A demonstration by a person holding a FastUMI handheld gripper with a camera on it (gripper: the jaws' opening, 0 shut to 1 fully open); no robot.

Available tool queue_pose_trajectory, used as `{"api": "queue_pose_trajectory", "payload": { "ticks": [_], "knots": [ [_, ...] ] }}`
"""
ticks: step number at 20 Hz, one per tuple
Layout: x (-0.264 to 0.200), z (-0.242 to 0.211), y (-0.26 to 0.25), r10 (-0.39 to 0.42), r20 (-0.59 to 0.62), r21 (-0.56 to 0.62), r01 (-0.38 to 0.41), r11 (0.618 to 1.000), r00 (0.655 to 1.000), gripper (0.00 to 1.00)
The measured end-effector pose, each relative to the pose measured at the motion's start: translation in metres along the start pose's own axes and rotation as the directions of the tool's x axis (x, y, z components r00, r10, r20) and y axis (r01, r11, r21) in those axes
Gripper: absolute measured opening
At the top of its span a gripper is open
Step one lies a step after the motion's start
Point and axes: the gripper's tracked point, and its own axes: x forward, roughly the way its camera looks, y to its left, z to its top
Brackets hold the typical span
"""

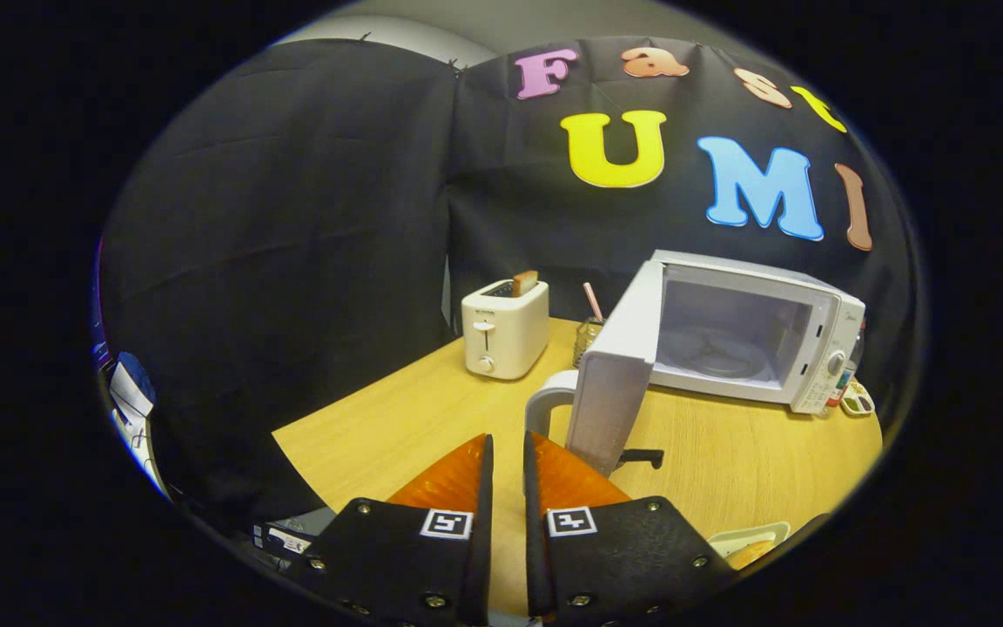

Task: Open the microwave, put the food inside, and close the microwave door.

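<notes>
The white microwave (pixel 754 335) stands at the back right of the wooden table (pixel 397 427), beyond my fingers. Its door (pixel 619 374) is swung wide open toward me, hinged on the left, and the cavity with its glass turntable (pixel 715 348) holds nothing. A white dish with yellowish food (pixel 750 544) lies at the table's near edge, to the right of my right finger. My gripper (pixel 508 440) hovers low over the table in front of the open door, its fingers drawn close together with only a thin gap and nothing between them.
A white toaster (pixel 504 329) with a slice of bread sticking out stands at the back left. A glass jar (pixel 589 335) with a pink stick sits between the toaster and the microwave. A white curved handle (pixel 545 401) shows just left of the door's lower edge.
</notes>
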Motion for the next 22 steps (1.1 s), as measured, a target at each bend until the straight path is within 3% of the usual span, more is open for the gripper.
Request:
{"api": "queue_pose_trajectory", "payload": {
  "ticks": [1, 4, 6, 12, 22],
  "knots": [
    [-0.006, 0.01, 0.007, 0.024, 0.027, 0.0, -0.024, 1.0, 0.999, 0.21],
    [-0.033, 0.046, 0.007, 0.046, 0.121, 0.0, -0.047, 0.999, 0.992, 0.73],
    [-0.05, 0.066, -0.005, 0.021, 0.18, -0.001, -0.022, 1.0, 0.983, 0.92],
    [-0.083, 0.079, -0.083, -0.13, 0.237, 0.018, 0.13, 0.991, 0.963, 0.93],
    [-0.103, -0.012, -0.202, -0.323, 0.058, 0.084, 0.318, 0.944, 0.944, 0.93]
  ]
}}
